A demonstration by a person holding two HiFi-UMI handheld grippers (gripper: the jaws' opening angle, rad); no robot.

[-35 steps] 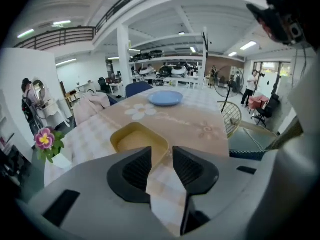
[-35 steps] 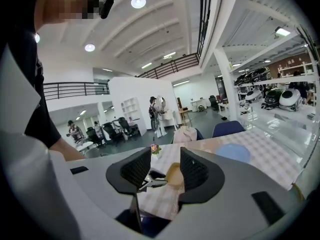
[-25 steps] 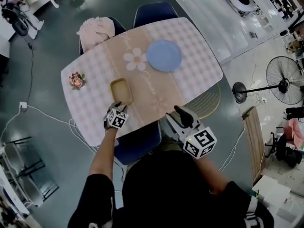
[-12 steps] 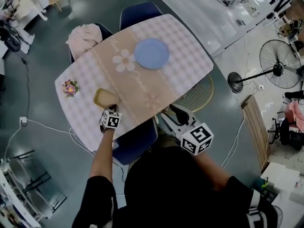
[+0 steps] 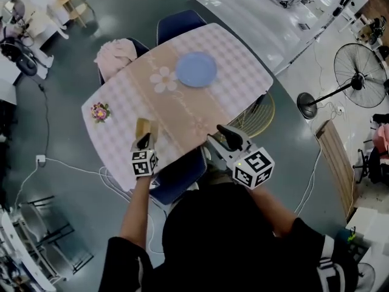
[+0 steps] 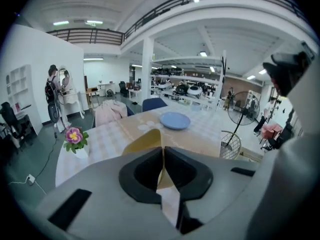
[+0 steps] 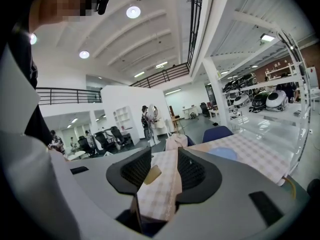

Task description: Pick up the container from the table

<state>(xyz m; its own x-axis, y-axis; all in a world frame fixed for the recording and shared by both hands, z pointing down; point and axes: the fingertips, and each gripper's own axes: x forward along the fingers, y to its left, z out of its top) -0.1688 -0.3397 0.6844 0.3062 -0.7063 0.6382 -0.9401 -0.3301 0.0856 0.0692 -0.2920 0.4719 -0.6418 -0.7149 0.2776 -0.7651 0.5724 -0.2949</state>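
Above the near left part of the oval table covered in pink-and-white checked cloth, the shallow tan-yellow rectangular container is held in the air by the left gripper. The left gripper view shows the two dark jaws pressed almost together, with only the container's thin near wall pinched between them. The container is tipped up on edge rather than lying flat: from the head view it reads as a narrow tan strip, and in the left gripper view its body rises to the left of the seam where the jaws meet. Its long axis runs straight on from the gripper, away from the person and toward the far side of the table, roughly in line with the white daisy print on the tan runner. Which way its open side faces cannot be told. The right gripper hovers over the near right edge of the table, its jaws standing apart with only tablecloth showing through the gap. Farther off on the table lie a round pale-blue plate and, near the left edge, a small bunch of purple and yellow flowers.
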